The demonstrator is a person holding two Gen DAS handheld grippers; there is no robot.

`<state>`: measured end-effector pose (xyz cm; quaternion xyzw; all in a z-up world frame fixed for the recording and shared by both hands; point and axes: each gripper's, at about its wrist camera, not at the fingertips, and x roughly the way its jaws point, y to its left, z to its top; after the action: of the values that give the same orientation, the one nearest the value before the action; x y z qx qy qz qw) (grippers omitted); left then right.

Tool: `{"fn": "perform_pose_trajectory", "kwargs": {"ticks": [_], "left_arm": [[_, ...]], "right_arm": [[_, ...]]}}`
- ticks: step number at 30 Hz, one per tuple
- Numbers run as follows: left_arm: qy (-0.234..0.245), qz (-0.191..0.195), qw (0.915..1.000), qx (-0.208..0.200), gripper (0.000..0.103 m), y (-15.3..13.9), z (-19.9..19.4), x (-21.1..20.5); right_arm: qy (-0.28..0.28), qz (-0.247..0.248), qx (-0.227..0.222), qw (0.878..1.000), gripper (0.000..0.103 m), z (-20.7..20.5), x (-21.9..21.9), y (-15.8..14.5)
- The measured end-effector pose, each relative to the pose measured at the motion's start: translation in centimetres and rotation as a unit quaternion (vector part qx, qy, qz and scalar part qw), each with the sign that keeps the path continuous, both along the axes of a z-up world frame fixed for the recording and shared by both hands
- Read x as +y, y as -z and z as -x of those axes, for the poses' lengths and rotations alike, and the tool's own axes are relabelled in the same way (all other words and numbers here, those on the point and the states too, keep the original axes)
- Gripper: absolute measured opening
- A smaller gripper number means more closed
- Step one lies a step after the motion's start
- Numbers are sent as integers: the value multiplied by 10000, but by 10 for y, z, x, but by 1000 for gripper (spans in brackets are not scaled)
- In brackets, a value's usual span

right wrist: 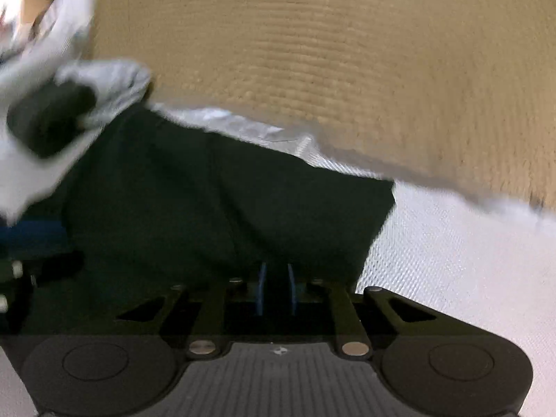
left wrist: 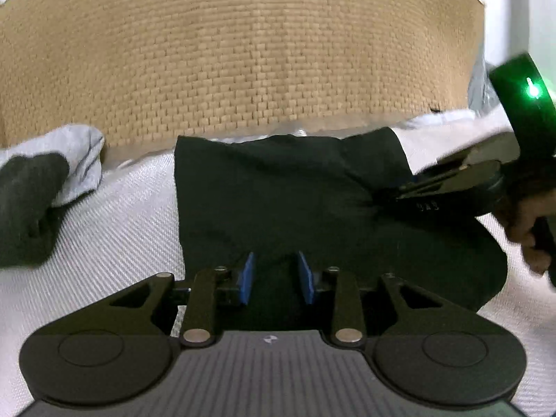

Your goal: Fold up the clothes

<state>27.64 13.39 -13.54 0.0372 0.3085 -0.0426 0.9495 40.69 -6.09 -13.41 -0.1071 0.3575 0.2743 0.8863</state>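
A black garment [left wrist: 278, 201] lies folded on the white bedcover [left wrist: 114, 243]. My left gripper [left wrist: 277, 278] sits low over the garment's near edge. Its blue pads [left wrist: 247, 278] stand a little apart, with black cloth lying between them. My right gripper [left wrist: 399, 193] comes in from the right with its jaws together, pinching the garment's right part, and creases radiate from the pinch. In the blurred right wrist view the black garment [right wrist: 222, 201] fills the middle. There the right gripper [right wrist: 276, 290] has its blue pads [right wrist: 261, 288] nearly together on a fold of it.
A tan woven panel [left wrist: 260, 52] rises right behind the garment. At the left lies a pile of light grey and black clothes [left wrist: 45, 180], seen also as a pile [right wrist: 55, 114] in the right wrist view. A person's hand [left wrist: 528, 229] holds the right gripper's handle. White bedcover [right wrist: 451, 260] spreads on the right.
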Motion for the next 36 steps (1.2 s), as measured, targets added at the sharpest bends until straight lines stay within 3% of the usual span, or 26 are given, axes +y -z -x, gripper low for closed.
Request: {"fn": "perform_pose_trajectory", "kwargs": {"ticks": [5, 10, 11, 13, 14, 22, 28, 33, 36], "left_arm": [[-131, -146, 9997, -172, 34, -16, 21, -15], [-189, -349, 9989, -267, 37, -19, 37, -21], [-216, -355, 9988, -249, 38, -18, 38, -21], [-271, -367, 9987, -214, 39, -14, 39, -20], [-298, -373, 9987, -196, 39, -13, 40, -20], [-469, -447, 9977, -194, 41, 1, 44, -20], [-519, -376, 9978, -191, 41, 6, 42, -15], [-565, -185, 9982, -12, 42, 0, 40, -10], [-713, -138, 9973, -138, 43, -7, 43, -10]], "right_arm": [[346, -1055, 676, 9915, 8, -18, -33, -10], [1013, -1008, 459, 9887, 24, -21, -29, -48], [952, -979, 302, 9902, 24, -20, -26, -53], [749, -936, 34, 9928, 37, -16, -21, -53], [646, -915, -99, 9937, 39, -15, -18, -53], [343, -681, 79, 9971, 39, -34, -14, -5], [362, -804, 97, 9961, 39, -40, -14, 1], [168, -605, -15, 9980, 39, -29, -15, -11], [466, -1289, 52, 9906, 39, -11, -43, -28]]}}
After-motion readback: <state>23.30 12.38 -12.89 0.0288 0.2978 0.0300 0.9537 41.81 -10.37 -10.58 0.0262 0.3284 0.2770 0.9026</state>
